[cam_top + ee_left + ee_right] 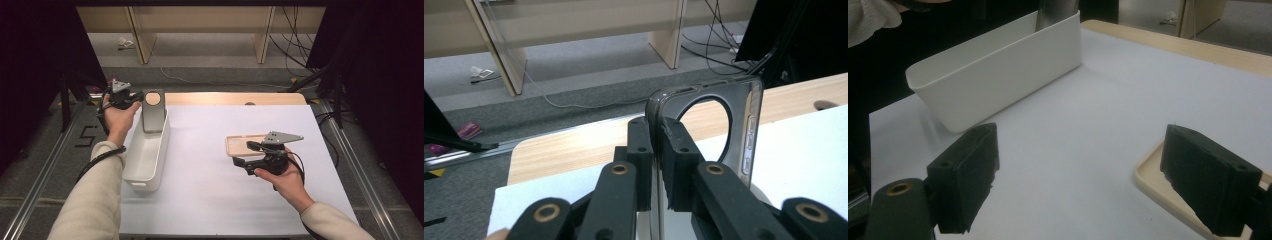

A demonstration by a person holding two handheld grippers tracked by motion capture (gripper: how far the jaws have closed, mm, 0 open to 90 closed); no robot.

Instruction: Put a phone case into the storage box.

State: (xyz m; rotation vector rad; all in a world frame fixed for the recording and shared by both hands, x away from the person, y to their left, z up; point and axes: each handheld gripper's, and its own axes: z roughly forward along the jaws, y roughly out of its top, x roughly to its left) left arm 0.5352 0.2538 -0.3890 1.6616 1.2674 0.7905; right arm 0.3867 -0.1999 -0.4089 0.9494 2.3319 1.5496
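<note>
white sheeting covers the pale wooden table [230, 98], with grey floor and cables beyond it. at the table's left edge stands a long white plastic bin [145, 155]. the left gripper [136, 97] has its jaws pressed together on the edge of a dark grey phone case with a round camera cut-out [153, 110], holding it upright over the far end of the bin; the left gripper view shows the case [744, 135] pinched between the pads. the right gripper [241, 155] has its jaws spread wide, pinching nothing, at the near edge of a flat beige phone case [242, 144] that lies on the sheet, well apart from the bin.
</note>
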